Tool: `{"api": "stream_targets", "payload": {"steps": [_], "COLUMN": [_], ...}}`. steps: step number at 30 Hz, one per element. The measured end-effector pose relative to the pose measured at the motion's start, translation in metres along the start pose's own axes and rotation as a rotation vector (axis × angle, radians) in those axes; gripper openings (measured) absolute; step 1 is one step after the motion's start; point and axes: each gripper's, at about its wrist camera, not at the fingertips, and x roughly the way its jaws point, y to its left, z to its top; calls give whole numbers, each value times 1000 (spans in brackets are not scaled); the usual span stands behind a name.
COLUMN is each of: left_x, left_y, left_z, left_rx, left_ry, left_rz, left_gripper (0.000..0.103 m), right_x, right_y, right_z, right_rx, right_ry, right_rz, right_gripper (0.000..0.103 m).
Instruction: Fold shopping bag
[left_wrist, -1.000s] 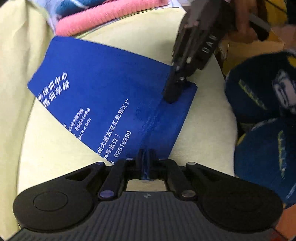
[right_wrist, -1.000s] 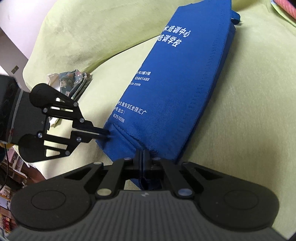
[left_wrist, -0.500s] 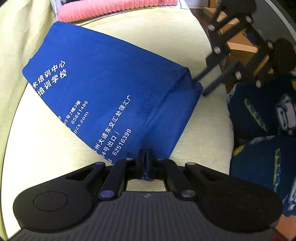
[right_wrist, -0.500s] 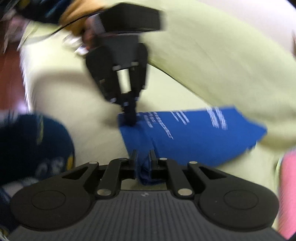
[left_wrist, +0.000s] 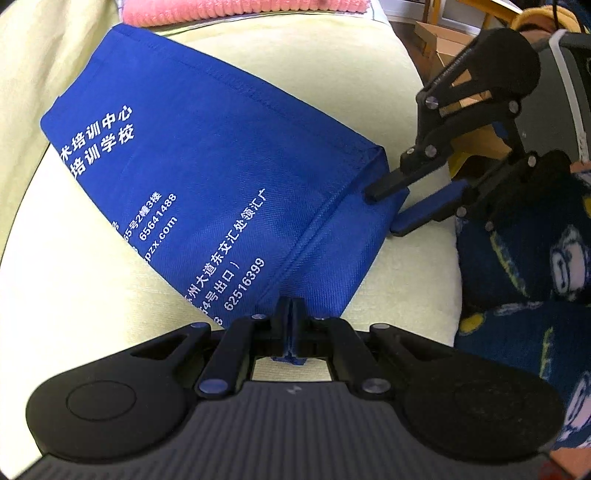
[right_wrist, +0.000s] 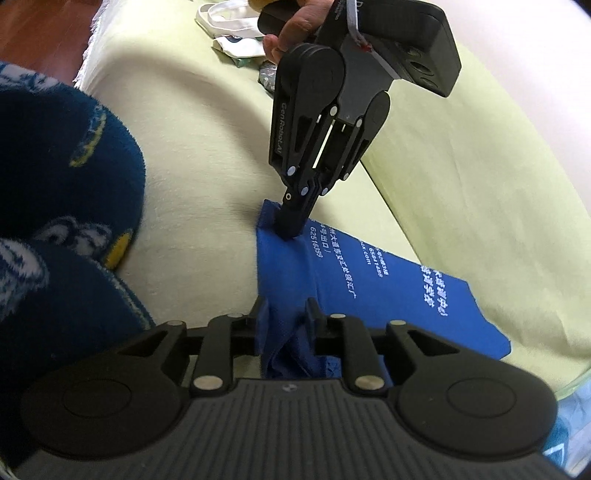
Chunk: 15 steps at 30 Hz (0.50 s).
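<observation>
Your blue bag (left_wrist: 221, 192) lies folded flat on the pale green cushion (left_wrist: 332, 66), soft and light, so pinch its stitched corners. Your left tool (left_wrist: 290, 325) is clamped on the lower-centre corner; your right tool (right_wrist: 284, 325) is opening around bunched cloth. Only the right view shows your hand (right_wrist: 295, 26)

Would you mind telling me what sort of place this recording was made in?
Probably a home living room. The blue shopping bag lies on a sofa under a pale green cover, a pink knitted cloth sits at the sofa's far end, and a wooden floor shows beyond the sofa's edge.
</observation>
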Motion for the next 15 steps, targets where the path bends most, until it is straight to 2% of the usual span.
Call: {"api": "stream_targets", "payload": {"steps": [5,15], "left_x": [2,7], "left_y": [1,3], "left_z": [7,17], "left_rx": [-16,-64], "left_ry": [11,12], "left_rz": [-5,-24], "left_gripper": [0,0], "right_x": [-2,-6], "right_y": [-2,5], "right_z": [1,3], "right_rx": [33,0], "right_ry": [14,25], "right_rz": [24,11], "right_gripper": [17,20]}}
